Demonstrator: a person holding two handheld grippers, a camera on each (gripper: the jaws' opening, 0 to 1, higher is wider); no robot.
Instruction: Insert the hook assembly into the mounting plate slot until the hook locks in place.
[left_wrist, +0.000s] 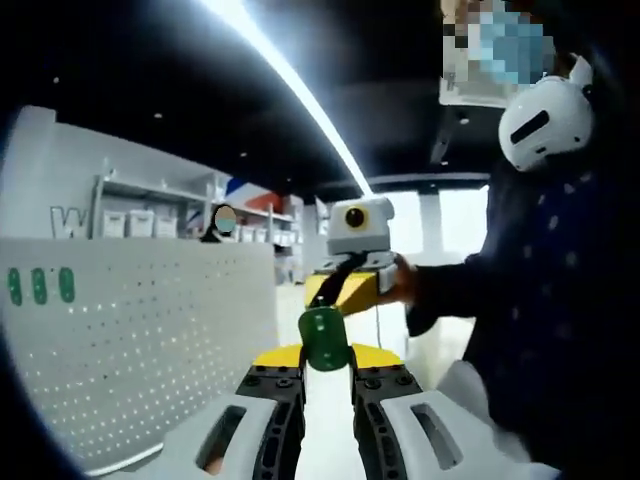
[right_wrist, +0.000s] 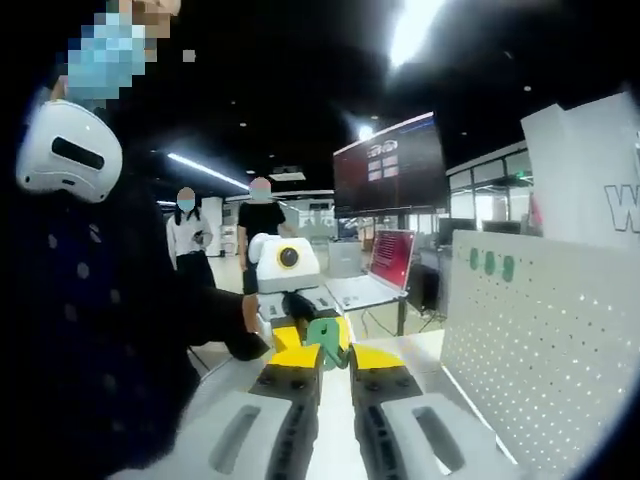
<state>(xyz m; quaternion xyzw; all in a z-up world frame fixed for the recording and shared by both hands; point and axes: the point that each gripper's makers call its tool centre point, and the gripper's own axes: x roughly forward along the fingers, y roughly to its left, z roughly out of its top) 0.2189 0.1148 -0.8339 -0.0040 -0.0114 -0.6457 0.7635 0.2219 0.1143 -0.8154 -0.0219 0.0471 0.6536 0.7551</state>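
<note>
In the left gripper view, the left gripper has its yellow-tipped jaws clenched on a green hook, which stands up from between the tips. Just past it the right gripper comes in from the far side and meets the same piece, so the two tools face each other tip to tip in mid-air above the pale counter.

In the right gripper view, the right gripper holds the green hook at its jaw tips too, with the left gripper opposite it and touching the part. A person's hand and dark sleeve reach in behind that tool, and the dark spotted clothing crowds one whole side of each view.

Beside the grippers stands a white pegboard mounting plate, upright, apart from the hook; three green hooks already sit near its top edge, seen again in the right gripper view on the plate.

Farther off, a red open laptop rests on a table, a large dark monitor hangs above it, and two people stand in the background. Shelves with white boxes rise behind the plate.
</note>
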